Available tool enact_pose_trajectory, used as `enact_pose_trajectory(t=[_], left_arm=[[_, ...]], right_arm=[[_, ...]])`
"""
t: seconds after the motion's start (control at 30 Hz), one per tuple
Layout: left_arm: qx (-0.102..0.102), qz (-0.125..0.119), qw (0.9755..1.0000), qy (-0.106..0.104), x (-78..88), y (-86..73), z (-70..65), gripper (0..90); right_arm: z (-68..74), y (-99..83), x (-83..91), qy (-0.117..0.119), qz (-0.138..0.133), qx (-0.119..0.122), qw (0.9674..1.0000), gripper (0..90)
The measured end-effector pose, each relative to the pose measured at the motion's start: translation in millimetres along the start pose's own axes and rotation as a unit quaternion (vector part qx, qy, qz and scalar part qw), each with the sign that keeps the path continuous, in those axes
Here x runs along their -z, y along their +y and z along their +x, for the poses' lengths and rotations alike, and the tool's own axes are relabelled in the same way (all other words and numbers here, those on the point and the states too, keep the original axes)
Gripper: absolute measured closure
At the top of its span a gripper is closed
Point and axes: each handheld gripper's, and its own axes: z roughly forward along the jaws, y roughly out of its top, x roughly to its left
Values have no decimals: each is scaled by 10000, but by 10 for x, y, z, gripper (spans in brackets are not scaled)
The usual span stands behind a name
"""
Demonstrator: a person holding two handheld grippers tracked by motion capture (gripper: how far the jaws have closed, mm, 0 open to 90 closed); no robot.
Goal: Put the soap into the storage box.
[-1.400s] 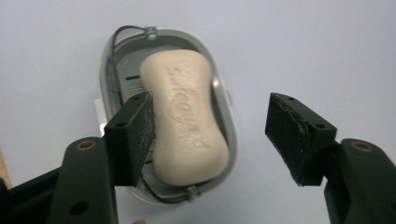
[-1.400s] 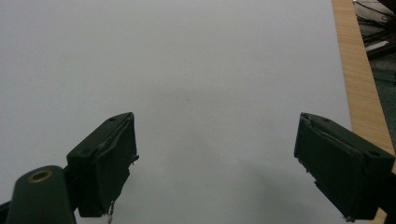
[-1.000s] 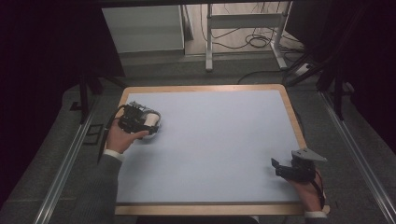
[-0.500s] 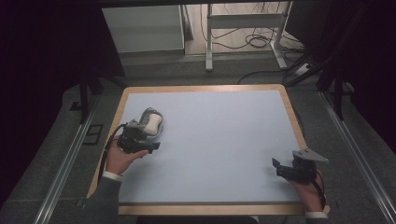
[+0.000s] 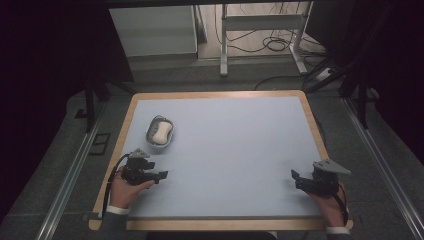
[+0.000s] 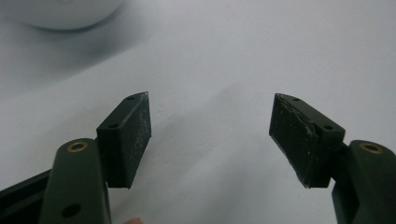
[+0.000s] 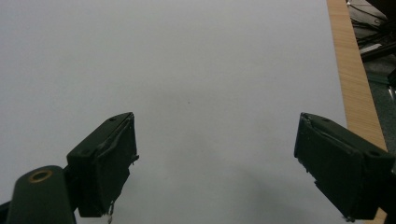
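Note:
A small grey dish (image 5: 151, 130) with a white soap-like bar (image 5: 162, 132) in it sits on the pale blue mat (image 5: 235, 145) at the left. My left gripper (image 5: 161, 175) rests nearer the front edge, a short way in front of the dish and apart from it. Its jaws stand open with only mat between them (image 6: 210, 98), and the dish's pale rim (image 6: 60, 11) shows at the top left of the left gripper view. At the front right, my right gripper (image 5: 295, 177) is open over bare mat (image 7: 215, 116).
The mat lies on a table with a wooden border (image 5: 215, 94), whose edge (image 7: 355, 70) runs close to my right gripper. Beyond the table are a metal frame (image 5: 260, 22), cables (image 5: 272, 45) on the floor and a rail (image 5: 70, 175) at the left.
My left gripper has drawn back from the dish toward the front of the table and lower, leaving the dish with its bar on the mat. The right gripper has stayed put.

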Motion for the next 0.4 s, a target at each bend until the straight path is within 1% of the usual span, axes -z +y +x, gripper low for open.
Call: enact_pose_trajectory(t=[0.07, 0.13, 0.23, 0.3, 0.37, 0.4], left_arm=[[53, 17, 10000, -5, -15, -6, 33, 294], [54, 17, 10000, 5, -29, -18, 58, 293], [61, 34, 10000, -8, -46, -34, 68, 288], [80, 44, 10000, -15, -45, -46, 76, 283], [72, -7, 10000, -22, -21, -48, 75, 279], [103, -45, 9999, -41, -6, -49, 70, 278]], right_arm=[[18, 6, -2, -17, 12, 18, 10000, 129], [35, 10, -2, -38, 20, 64, 10000, 130], [51, 20, 6, -47, 7, 69, 10000, 130], [61, 38, 9, -17, -26, 25, 10000, 129], [87, 60, 6, 18, -59, 54, 10000, 130], [106, 73, 1, 33, -62, 88, 9999, 130]])
